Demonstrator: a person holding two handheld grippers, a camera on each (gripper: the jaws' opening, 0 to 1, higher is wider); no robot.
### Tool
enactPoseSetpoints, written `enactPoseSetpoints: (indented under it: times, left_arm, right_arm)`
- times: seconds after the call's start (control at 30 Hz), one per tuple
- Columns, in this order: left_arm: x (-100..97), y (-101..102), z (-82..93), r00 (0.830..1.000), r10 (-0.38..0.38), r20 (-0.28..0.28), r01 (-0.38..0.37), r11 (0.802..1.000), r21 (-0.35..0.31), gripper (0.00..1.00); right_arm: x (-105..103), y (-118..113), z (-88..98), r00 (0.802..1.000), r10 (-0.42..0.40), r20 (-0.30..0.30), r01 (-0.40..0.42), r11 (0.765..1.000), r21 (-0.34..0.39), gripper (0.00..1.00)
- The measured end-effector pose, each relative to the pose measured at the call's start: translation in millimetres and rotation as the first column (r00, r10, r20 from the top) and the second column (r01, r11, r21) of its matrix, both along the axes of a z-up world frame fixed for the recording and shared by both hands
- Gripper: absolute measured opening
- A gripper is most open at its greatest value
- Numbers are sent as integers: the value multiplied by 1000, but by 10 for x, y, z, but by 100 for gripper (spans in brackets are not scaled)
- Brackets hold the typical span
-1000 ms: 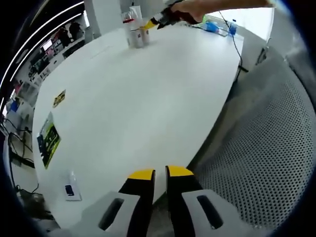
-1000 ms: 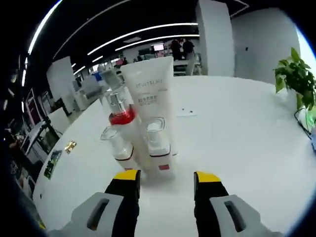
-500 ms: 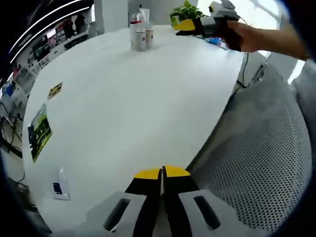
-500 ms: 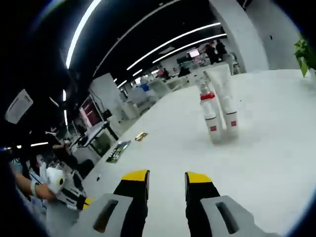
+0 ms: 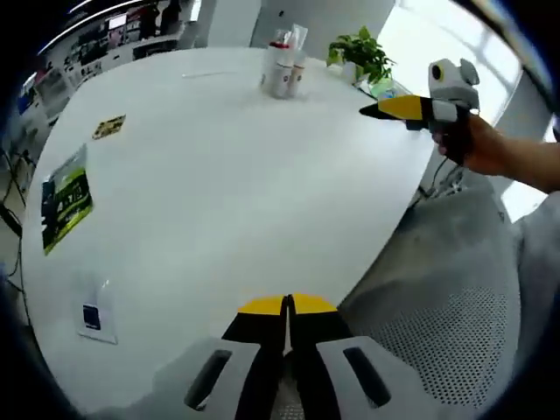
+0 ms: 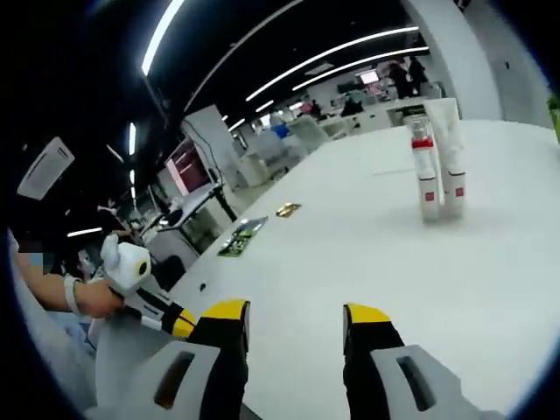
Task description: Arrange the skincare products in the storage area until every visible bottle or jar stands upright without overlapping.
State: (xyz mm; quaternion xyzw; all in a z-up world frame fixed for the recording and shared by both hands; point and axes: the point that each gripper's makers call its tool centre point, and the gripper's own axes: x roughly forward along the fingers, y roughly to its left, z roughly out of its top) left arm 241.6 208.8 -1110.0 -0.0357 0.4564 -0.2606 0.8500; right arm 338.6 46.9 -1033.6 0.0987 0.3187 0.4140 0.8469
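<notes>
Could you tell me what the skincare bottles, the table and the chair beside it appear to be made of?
Skincare bottles: probably plastic, white and clear with a red band; too far away to be sure. Table: a smooth white top with a soft sheen, maybe laminate; the core is hidden. Chair: grey perforated mesh, by its regular grid of small holes; fabric or plastic is unclear.

The right gripper [image 6: 293, 325] rises from the bottom of the right gripper view with its yellow-tipped jaws standing apart and nothing between them, over the near part of a white table [image 6: 350, 254]. Far across the table, a small group of skincare bottles [image 6: 435, 171] stands upright and close together (a bottle with a red band [image 6: 424, 172] in front, a tall white tube [image 6: 445, 149] just behind it). At the left edge, a hand [image 6: 87, 296] holds the left gripper [image 6: 162, 317], whose yellow tip lies just beside the right gripper's left jaw.
</notes>
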Motion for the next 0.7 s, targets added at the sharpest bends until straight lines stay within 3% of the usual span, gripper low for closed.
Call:
enactPoseSetpoints:
  times: [0.13, 0.2, 0.27, 0.3, 0.33, 0.37, 0.4, 0.53, 0.57, 0.6, 0.7]
  left_arm:
    - [229, 59, 180, 991, 124, 59, -115, 983, -144, 0]
    - [349, 98, 247, 977, 205, 54, -189, 959, -210, 0]
    - [523, 79, 423, 958, 272, 90, -228, 914, -335, 0]
    - [614, 84, 521, 942, 322, 94, -259, 877, -405, 0]
    - [646, 92, 568, 933, 352, 79, -285, 852, -439, 0]
    - [696, 106, 619, 922, 373, 101, -290, 842, -456, 0]
    - [730, 111, 664, 920, 372, 124, -276, 839, -469, 0]
    - [710, 138, 712, 928, 352, 126, -249, 833, -493, 0]
    - [633, 87, 756, 948, 270, 168, -156, 855, -494, 0]
    - [658, 142, 719, 940, 303, 158, -194, 854, -483, 0]
    - [680, 224, 642, 939, 310, 149, -208, 857, -472, 0]
  right_arm:
    - [-149, 105, 67, 999, 34, 25, -34, 999, -3, 37]
    - [-219, 152, 110, 998, 52, 33, -52, 999, 2, 38]
    - [-315, 198, 183, 996, 68, 54, -68, 998, -5, 41]
    - [-359, 217, 208, 995, 84, 59, -84, 996, -4, 42]
    - [-394, 233, 234, 994, 89, 70, -89, 996, -6, 43]
    - [-421, 233, 252, 993, 89, 78, -88, 996, -9, 45]
    - [-476, 243, 277, 992, 97, 84, -96, 995, -8, 46]
    - [-656, 282, 327, 990, 120, 80, -121, 993, 4, 50]
    - [-719, 303, 342, 988, 130, 86, -131, 991, 5, 50]
    - [-782, 329, 344, 986, 142, 89, -143, 990, 0, 50]
    - [-932, 371, 269, 979, 189, 71, -186, 982, -40, 54]
